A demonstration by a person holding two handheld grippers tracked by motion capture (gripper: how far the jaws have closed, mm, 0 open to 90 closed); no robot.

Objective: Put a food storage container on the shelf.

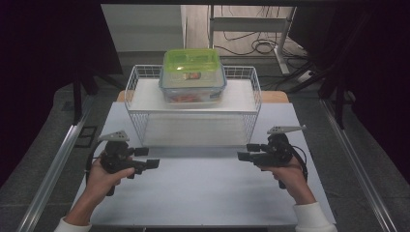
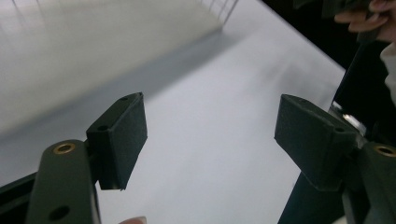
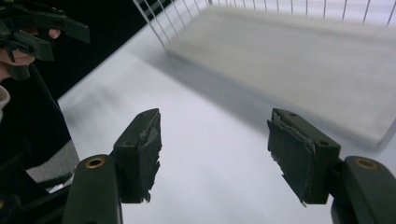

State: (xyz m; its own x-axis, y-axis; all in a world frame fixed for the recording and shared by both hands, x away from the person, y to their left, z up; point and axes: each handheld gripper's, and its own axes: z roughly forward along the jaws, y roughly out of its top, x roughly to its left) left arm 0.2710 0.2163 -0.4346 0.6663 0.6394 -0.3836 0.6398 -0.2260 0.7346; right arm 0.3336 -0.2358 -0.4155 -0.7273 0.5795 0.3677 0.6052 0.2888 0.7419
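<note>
My left gripper and right gripper: jaws spread, empty, low over white table. Green-lidded clear plastic box sits atop white wire rack. I'd approach level, bracket both sides.

This looks like a lab or test room set up for recording, not a home. A plain white bench stands alone on a grey floor, with metal rails running along both sides of it. Black curtains hang to the left and right and shut the spot off from the rest of the room. Behind the bench, loose cables lie coiled on the floor beside the metal legs of a desk frame, and a power strip sits near them. On the bench, a white wire rack carries a clear food box with a green lid, laid out like a test prop.
</note>
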